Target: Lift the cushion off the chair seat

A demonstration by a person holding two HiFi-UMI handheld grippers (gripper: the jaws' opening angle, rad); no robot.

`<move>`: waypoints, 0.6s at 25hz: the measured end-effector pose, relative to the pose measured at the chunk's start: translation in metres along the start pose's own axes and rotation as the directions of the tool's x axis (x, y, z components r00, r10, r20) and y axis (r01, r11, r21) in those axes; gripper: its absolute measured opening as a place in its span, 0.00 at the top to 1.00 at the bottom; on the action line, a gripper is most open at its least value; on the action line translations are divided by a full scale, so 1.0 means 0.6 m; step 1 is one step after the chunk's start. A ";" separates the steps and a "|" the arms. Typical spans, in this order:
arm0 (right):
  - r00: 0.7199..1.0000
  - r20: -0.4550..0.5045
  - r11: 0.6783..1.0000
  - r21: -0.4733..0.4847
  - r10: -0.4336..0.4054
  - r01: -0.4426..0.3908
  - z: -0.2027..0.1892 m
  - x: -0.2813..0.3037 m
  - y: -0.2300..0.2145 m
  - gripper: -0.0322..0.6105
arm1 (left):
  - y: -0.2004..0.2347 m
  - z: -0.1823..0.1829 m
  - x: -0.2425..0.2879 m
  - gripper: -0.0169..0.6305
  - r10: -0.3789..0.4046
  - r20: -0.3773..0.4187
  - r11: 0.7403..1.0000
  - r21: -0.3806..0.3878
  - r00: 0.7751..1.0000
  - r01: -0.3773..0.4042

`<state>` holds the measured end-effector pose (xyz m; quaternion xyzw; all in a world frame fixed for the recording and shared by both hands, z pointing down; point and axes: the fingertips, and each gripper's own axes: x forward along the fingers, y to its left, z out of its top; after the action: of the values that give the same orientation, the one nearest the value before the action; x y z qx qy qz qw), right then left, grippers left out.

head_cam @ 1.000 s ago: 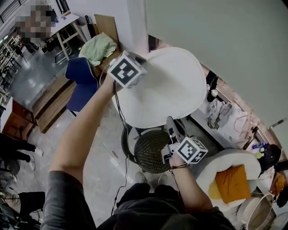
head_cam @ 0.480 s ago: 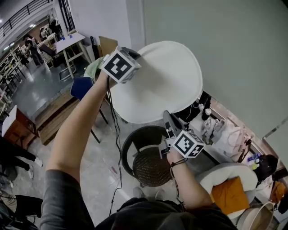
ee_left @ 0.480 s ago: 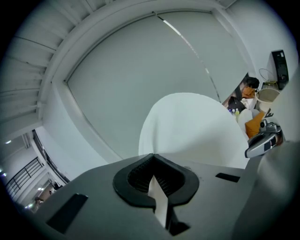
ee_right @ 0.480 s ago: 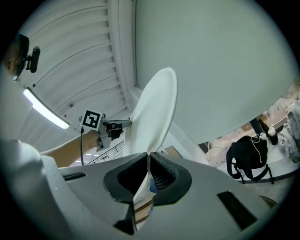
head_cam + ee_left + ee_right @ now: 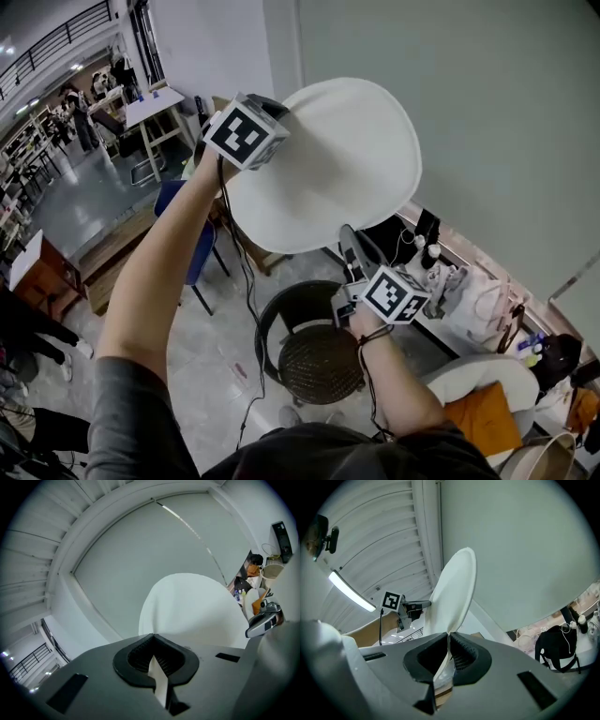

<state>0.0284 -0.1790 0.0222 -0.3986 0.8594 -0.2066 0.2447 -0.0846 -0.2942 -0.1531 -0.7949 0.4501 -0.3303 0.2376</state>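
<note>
White round cushion (image 5: 328, 159) held up at frame centre, clear above the dark wicker chair (image 5: 319, 361), left gripper (image 5: 274, 111) fingers clamped on its upper-left rim, right gripper (image 5: 348, 240) fingers clamped on its lower edge

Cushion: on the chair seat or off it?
Off. The white cushion hangs in the air, pinched at its rim by the left gripper and right gripper, clear of the bare woven chair seat below.

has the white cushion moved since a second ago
Yes. The cushion has gone up: a second ago its lower edge sat just over the wicker chair seat, now a clear gap separates them.
</note>
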 end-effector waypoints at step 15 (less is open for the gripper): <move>0.998 0.054 0.999 -0.032 0.019 -0.017 0.051 -0.001 0.012 0.91 | 0.018 0.065 -0.029 0.97 0.042 0.040 0.999 0.030 0.998 -0.044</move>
<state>0.0424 -0.1790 -0.0062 -0.4003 0.8591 -0.1799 0.2633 -0.0684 -0.2810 -0.1922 -0.7877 0.4571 -0.3162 0.2659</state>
